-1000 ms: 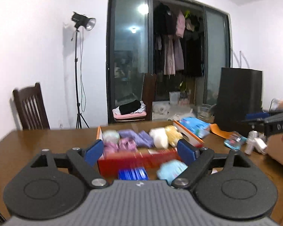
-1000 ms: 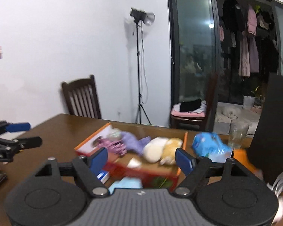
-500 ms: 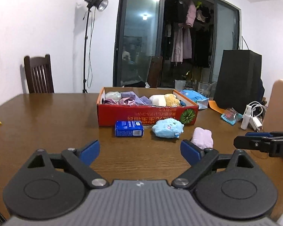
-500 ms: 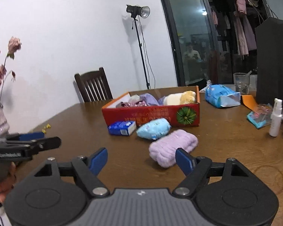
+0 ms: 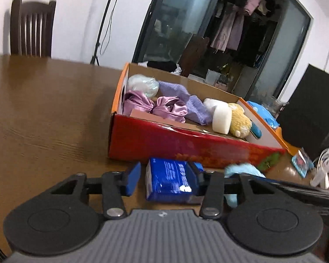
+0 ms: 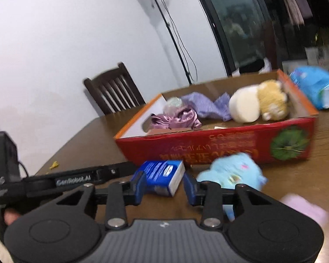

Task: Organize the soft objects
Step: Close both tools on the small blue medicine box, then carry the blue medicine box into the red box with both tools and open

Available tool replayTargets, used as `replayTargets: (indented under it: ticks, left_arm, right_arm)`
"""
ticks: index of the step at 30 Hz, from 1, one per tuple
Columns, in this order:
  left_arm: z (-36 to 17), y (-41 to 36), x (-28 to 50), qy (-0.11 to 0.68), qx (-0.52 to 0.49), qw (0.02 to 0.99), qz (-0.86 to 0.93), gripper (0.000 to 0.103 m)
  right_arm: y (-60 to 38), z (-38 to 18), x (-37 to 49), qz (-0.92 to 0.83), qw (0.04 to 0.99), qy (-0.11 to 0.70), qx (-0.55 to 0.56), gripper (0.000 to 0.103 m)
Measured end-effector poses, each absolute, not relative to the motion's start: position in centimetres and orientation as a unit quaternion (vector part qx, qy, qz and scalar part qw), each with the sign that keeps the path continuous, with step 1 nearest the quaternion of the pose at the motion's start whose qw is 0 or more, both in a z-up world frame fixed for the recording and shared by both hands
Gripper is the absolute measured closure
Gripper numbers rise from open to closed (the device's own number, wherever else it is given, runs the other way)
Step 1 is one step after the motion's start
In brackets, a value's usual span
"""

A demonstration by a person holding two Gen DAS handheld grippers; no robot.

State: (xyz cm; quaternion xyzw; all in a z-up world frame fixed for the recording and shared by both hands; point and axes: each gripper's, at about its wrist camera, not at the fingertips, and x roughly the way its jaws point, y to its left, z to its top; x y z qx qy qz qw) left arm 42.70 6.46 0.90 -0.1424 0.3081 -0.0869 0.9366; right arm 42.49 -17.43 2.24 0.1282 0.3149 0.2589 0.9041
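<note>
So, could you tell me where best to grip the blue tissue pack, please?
Pinch the blue tissue pack across its two short ends, coming in from the near side: it lies flat, and the red box stands close behind it.

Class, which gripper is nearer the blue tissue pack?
Left. The left gripper, closing, straddles the blue tissue pack; the right gripper, also closing with nothing between its jaws, has the pack just ahead of it.
</note>
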Motion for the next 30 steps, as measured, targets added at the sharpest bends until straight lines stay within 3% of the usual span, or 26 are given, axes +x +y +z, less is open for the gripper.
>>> replayTargets:
  ticks: [3,4,13,17,23,30]
  left_arm:
    - [-0.7,7.1,43.6,0.330,-0.168,0.923,-0.107,0.073]
    - [-1.0,7.3,43.5,0.326,-0.176,0.922,-0.111,0.073]
    - [0.5,7.3,41.9,0.340,-0.208,0.912,-0.097,0.077]
    - [2.4,5.6,35.0,0.327,-0.202,0.915,-0.118,0.077]
    - [0.7,1.0,24.6,0.357,-0.201,0.901,-0.145,0.076]
    - [0.1,-1.4,20.1,0.367,-0.175,0.899,-0.166,0.074]
  right_arm:
    - [-15.8,0.6,44.5,0.255,0.897,0.334,0.136,0.069]
    - [-15.3,0.2,44.8,0.260,0.897,0.332,0.135,0.077]
    - [-15.1,1.2,43.2,0.267,0.901,0.328,0.095,0.090]
    - [-17.7,3.8,37.4,0.292,0.900,0.312,0.082,0.090]
    - [-22.7,3.7,26.1,0.285,0.896,0.328,0.096,0.090]
    - [-26.5,1.5,19.7,0.262,0.893,0.345,0.122,0.086]
